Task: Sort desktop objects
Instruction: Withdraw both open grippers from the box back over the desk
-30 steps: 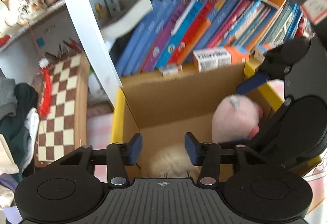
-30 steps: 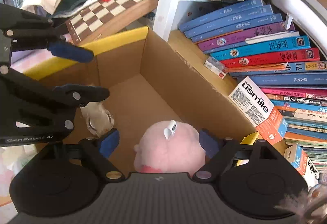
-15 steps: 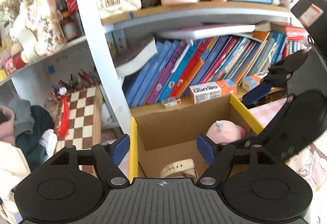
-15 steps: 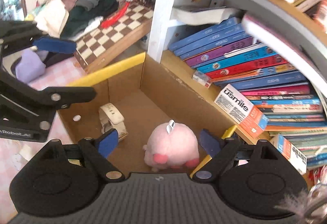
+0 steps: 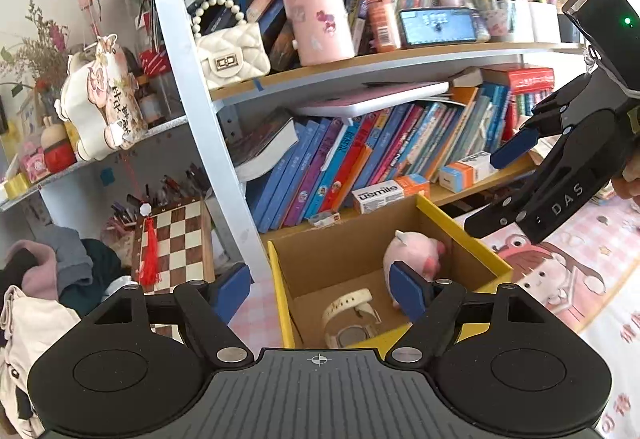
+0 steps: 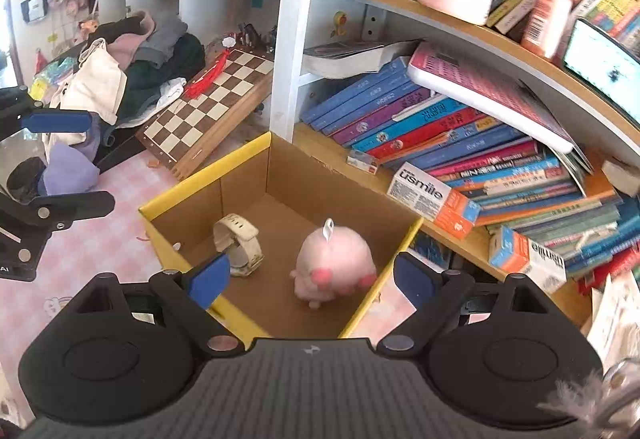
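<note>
Both grippers hung wide and empty above the cardboard box [image 6: 244, 175], where the pink plush [image 6: 334, 263] lay below the right gripper [image 6: 310, 281] and the cream watch [image 5: 352, 313] below the left gripper [image 5: 320, 287].

Cardboard box [image 6: 244, 175] open on top, entry from above unobstructed. Inside: watch [image 6: 240, 249] near left wall, pink plush [image 6: 334, 259] toward right (bare floor between them). Book row [image 6: 420, 135] and usmile carton [image 6: 432, 195] crowd box's far side.

Pink plush [image 6: 334, 263], yellow-rimmed box [image 6: 204, 179]
</note>
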Available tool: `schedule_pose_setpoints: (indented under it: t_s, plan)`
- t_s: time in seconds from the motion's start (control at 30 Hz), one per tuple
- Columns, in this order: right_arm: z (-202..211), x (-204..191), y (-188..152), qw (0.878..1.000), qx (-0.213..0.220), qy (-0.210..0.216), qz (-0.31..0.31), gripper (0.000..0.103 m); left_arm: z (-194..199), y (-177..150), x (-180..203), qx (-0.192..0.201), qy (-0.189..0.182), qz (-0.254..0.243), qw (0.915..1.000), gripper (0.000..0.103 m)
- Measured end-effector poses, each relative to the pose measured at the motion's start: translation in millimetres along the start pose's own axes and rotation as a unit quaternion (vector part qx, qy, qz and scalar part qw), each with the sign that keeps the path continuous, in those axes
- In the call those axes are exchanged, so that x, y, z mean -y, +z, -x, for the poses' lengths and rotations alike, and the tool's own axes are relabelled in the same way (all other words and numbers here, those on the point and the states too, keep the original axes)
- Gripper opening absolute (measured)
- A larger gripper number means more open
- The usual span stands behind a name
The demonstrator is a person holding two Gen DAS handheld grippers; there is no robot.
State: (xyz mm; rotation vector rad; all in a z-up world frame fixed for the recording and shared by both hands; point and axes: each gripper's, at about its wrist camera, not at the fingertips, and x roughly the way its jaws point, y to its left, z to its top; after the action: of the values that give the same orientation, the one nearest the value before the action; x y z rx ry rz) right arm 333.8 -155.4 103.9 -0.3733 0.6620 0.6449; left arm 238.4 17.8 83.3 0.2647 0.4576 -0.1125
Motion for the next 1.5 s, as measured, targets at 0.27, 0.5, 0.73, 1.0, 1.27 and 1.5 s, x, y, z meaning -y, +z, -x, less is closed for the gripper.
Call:
schedule_pose_setpoints:
  t_s: [0.27, 0.5, 0.73, 1.0, 1.27, 1.5]
  plan:
    - [28, -16, -29, 0.998, -0.004, -0.020, -0.052, 0.089, 25, -24, -5, -0.004, -0.017, 0.001, 0.9999, 0.079]
    - [46, -30, -56, 0.994, 0.000, -0.035, -0.108, 0.090, 39, -49, -16, -0.021, -0.026, 0.032, 0.9989, 0.079]
    - [53, -49, -87, 0.987, -0.010, -0.050, -0.153, 0.090, 54, -66, -26, -0.026, -0.022, 0.043, 0.9985, 0.079]
    - [56, -69, -115, 0.979, -0.023, -0.072, -0.187, 0.090, 65, -83, -32, -0.034, -0.016, 0.045, 0.9983, 0.079]
    - [53, -91, -137, 0.974, -0.042, -0.084, -0.206, 0.090, 71, -99, -36, -0.047, -0.015, 0.053, 0.9974, 0.079]
    - [46, -107, -146, 0.970, -0.055, -0.090, -0.218, 0.090, 73, -113, -38, -0.061, -0.010, 0.056, 0.9965, 0.079]
